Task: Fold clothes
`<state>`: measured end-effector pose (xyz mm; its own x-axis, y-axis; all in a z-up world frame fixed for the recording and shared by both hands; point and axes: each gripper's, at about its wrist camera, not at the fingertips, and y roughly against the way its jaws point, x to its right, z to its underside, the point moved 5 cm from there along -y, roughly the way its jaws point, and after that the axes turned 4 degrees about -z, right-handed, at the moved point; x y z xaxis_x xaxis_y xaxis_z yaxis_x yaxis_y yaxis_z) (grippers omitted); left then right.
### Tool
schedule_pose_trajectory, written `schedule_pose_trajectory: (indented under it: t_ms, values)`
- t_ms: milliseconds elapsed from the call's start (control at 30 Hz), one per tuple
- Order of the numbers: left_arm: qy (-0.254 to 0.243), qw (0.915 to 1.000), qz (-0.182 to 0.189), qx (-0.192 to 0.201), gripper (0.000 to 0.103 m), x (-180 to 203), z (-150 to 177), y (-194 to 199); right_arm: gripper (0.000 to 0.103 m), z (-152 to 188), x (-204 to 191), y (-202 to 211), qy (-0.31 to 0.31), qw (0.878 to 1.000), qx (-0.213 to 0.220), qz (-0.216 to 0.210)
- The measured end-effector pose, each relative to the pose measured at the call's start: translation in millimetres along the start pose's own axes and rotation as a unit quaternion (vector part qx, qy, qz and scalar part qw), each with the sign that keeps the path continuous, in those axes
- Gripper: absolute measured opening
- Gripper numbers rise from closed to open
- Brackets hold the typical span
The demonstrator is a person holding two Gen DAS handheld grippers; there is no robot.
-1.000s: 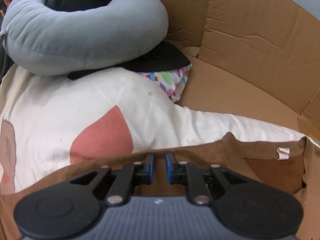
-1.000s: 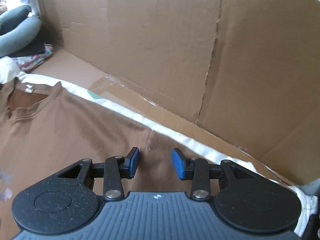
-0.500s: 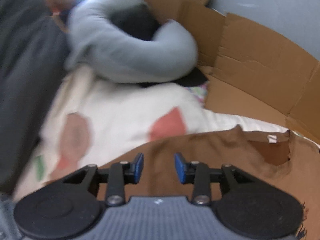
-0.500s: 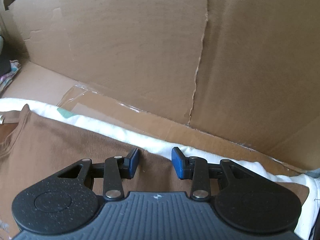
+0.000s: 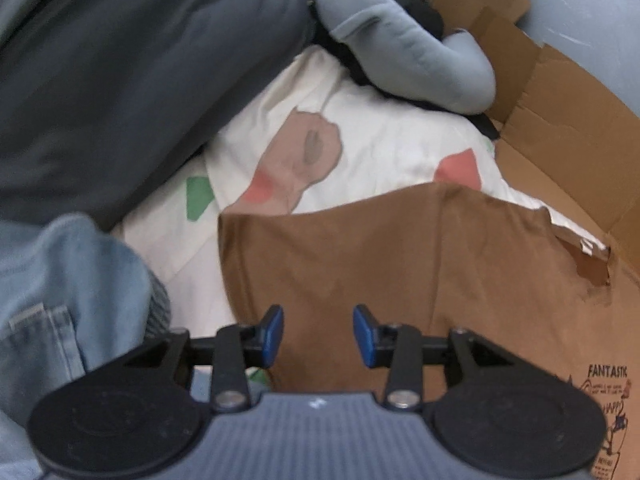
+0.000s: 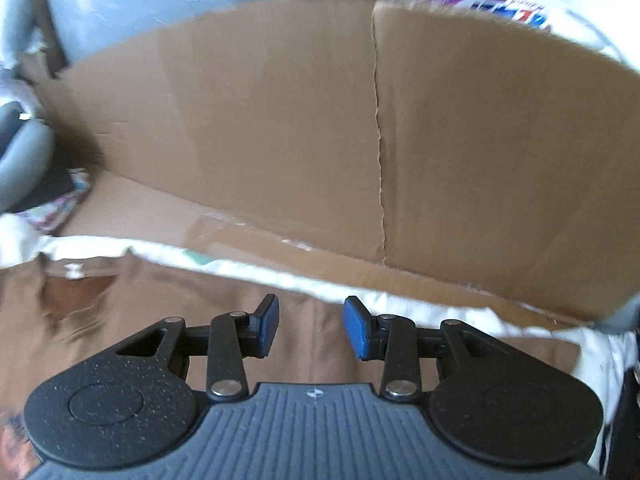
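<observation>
Brown T-shirt (image 5: 400,264), chest print (image 5: 608,412) cut off at frame edge

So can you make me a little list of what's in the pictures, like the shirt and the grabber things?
shirt: brown T-shirt, lying spread out, print reading FANTASTIC near one edge
under the shirt: white sheet with pink and green shapes
left gripper: jaws opening, nothing between them, above the shirt
right gripper: open, empty, above the shirt
behind: cardboard wall
nearby: grey curved pillow, person's jeans
</observation>
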<state>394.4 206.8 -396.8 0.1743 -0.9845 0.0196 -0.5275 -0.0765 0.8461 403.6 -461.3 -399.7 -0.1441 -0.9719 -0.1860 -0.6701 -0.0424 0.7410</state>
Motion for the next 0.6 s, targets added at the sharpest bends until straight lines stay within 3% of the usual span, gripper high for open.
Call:
schedule_pose_trajectory:
  t_ms: [133, 500, 600]
  values:
    - [0.059, 0.998, 0.008, -0.017, 0.06, -19.4, 10.9, -5.6, 0.043, 24.3, -4.7, 38.7, 0.01, 1.0, 0.001, -0.021]
    - [0.06, 0.9976, -0.003, -0.034, 0.058, -71.2, 44.4, 15.2, 0.043, 69.9, -10.8, 98.5, 0.024, 0.999, 0.002, -0.037]
    - [0.023, 0.9988, -0.019, -0.038, 0.052, -72.4, 53.1, 21.2, 0.043, 77.3, -13.5, 102.7, 0.02, 0.999, -0.002, -0.043]
